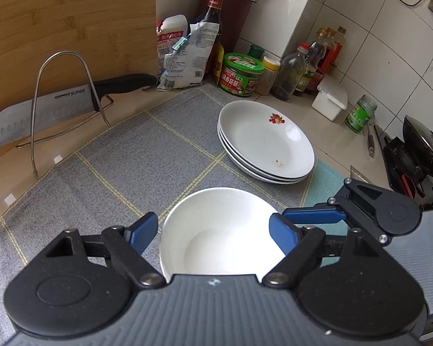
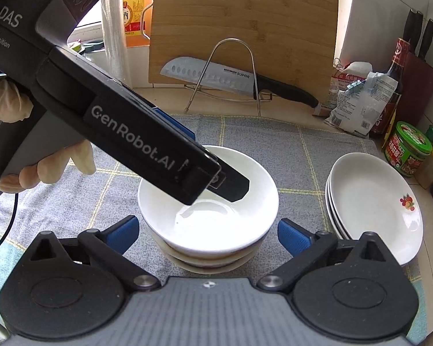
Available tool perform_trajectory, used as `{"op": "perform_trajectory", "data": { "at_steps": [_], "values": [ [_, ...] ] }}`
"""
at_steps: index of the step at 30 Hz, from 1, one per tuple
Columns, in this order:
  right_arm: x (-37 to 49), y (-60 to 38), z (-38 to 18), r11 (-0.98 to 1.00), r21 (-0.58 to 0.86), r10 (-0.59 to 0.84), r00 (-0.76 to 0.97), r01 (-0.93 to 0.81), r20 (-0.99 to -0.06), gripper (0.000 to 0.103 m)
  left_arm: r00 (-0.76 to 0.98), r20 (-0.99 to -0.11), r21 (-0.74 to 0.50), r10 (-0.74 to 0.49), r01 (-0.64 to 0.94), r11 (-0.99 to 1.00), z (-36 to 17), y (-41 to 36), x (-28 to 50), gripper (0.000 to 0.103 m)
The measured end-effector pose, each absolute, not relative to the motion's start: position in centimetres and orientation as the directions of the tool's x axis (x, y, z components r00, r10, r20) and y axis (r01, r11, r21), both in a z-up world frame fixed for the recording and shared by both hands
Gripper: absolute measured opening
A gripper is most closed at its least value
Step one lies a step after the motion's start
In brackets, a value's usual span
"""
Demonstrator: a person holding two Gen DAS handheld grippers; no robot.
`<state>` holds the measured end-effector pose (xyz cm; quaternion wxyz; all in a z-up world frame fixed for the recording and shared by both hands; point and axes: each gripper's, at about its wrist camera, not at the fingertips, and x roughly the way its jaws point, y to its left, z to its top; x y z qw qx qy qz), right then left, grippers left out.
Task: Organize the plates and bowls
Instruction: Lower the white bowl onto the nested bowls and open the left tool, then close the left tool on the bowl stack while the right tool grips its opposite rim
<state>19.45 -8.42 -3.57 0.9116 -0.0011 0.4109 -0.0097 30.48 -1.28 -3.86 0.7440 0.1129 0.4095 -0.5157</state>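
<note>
Stacked white bowls (image 2: pixel 207 210) centre on grey cloth (image 1: pixel 124 167), plate stack (image 1: pixel 267 141) at two o'clock, left gripper (image 1: pixel 213 230) and right gripper (image 2: pixel 207 230) both wide open, empty, straddling bowls.

A stack of white bowls (image 2: pixel 207 216) sits upright on the gray checked cloth. It sits right between the open blue fingers of the right claw (image 2: pixel 207 235), but they do not touch it. The top bowl is round, deep and shiny inside. The lower bowls show only as rims with a thin orange-brown band. In the left wrist view the top bowl (image 1: pixel 219 236) sits between the spread fingers of the left claw (image 1: pixel 213 233).

A stack of three white plates (image 2: pixel 372 204) lies flat to the right of the right claw, near the bowls but not touching them. The top plate has a small red fruit picture near its rim. From the left claw, the plates (image 1: pixel 265 141) lie ahead and a little right, with a small brown spot inside.
</note>
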Motion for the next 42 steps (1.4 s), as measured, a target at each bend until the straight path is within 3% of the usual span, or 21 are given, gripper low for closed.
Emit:
{"op": "perform_trajectory", "data": {
  "at_steps": [14,21,26,32,37,42],
  "values": [
    [18.1,-6.7,-2.7,0.999,0.001,0.028,0.695,-0.039,-0.718,0.103,0.285,-0.653,-0.223,-0.701,0.813,0.538,-3.5,6.4,29.9,0.099],
    [16.3,-6.6,-1.9,0.998,-0.056,-0.047,0.712,0.011,-0.7,0.103,0.249,-0.702,-0.242,-0.668,0.798,0.552,-6.6,8.3,29.4,0.1],
    [15.7,-8.7,-4.8,0.996,-0.089,-0.068,0.639,0.0,-0.766,0.103,0.228,-0.752,-0.212,-0.619,0.805,0.555,-9.1,7.8,27.8,0.1],
    [17.4,-12.3,-9.5,0.99,-0.087,-0.011,0.57,-0.108,-0.822,0.103,0.261,-0.79,-0.138,-0.555,0.806,0.576,-10.6,4.8,25.4,0.1],
    [18.6,-15.4,-11.5,0.964,0.007,0.154,0.534,-0.266,-0.831,0.103,0.291,-0.823,-0.118,-0.488,0.752,0.648,-12.0,1.9,24.2,0.1],
    [18.9,-16.2,-11.7,0.92,0.01,0.231,0.519,-0.393,-0.823,0.103,0.388,-0.821,0.005,-0.42,0.739,0.673,-12.8,0.5,22.6,0.102]
  ]
}}
